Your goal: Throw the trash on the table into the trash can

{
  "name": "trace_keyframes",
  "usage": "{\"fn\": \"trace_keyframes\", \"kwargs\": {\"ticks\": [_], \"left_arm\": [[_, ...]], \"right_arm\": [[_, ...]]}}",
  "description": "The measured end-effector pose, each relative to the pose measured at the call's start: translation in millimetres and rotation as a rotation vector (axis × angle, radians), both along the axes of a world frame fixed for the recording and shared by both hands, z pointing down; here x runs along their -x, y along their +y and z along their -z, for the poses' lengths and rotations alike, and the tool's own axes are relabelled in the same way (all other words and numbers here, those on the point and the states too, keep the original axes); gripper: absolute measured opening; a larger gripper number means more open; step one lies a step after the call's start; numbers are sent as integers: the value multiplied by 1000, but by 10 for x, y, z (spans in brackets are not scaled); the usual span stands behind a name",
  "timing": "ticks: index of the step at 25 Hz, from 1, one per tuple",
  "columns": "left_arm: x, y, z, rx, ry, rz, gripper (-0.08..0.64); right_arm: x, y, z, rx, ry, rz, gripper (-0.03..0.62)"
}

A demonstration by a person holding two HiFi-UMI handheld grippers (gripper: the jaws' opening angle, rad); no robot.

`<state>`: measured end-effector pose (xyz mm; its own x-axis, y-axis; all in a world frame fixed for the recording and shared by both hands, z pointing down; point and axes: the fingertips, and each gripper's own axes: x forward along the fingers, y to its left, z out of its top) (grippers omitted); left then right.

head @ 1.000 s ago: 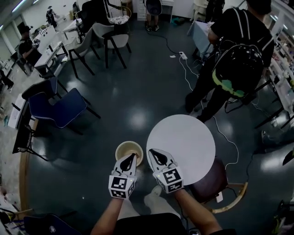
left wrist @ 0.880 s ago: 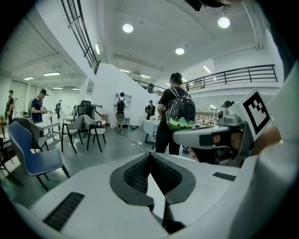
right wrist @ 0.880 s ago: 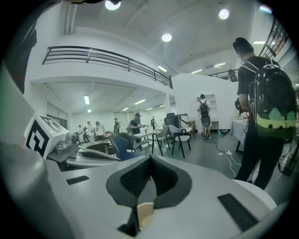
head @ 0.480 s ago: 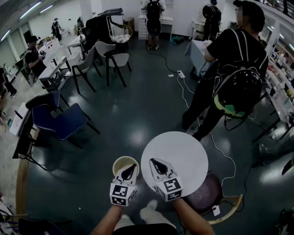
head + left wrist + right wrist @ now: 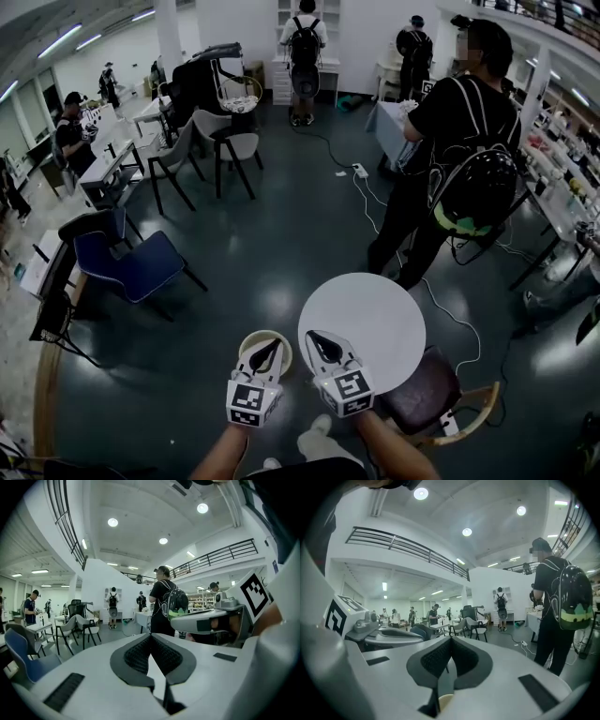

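Nearest me, the person is holding both tools close together in front of the body. The left gripper (image 5: 272,346) is hanging over the trash can (image 5: 245,347), its jaws pressed together with nothing between them. The right gripper (image 5: 312,336) is hovering over the near edge of the round white table (image 5: 375,314), likewise closed and empty. The can is standing on the floor just beside the table's left edge, and I am seeing no trash on the tabletop. The grippers are riding so near each other that a careless turn could knock them together, and a step forward might tip the can. Farther off, a floor cable (image 5: 466,322) is trailing past the table, and a bystander with a backpack (image 5: 464,141) is standing just beyond it, so a wide swing is risking a bump.
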<state>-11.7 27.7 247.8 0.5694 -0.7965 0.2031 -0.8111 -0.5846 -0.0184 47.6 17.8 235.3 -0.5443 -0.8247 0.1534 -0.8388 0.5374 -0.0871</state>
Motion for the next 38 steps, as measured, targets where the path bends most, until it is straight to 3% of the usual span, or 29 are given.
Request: {"fn": "trace_keyframes", "kwargs": {"ticks": [7, 18, 29, 38], "left_arm": [[560, 763, 194, -35, -18, -20, 9], [1200, 1757, 495, -63, 23, -72, 9], [1585, 2525, 646, -75, 57, -106, 9], [1674, 2693, 779, -104, 68, -94, 9]], "right_arm": [[511, 728, 274, -32, 14, -14, 18], [1138, 1752, 686, -96, 27, -58, 18], [1476, 2509, 852, -128, 10, -81, 18], [1501, 2701, 867, -146, 11, -85, 18]]}}
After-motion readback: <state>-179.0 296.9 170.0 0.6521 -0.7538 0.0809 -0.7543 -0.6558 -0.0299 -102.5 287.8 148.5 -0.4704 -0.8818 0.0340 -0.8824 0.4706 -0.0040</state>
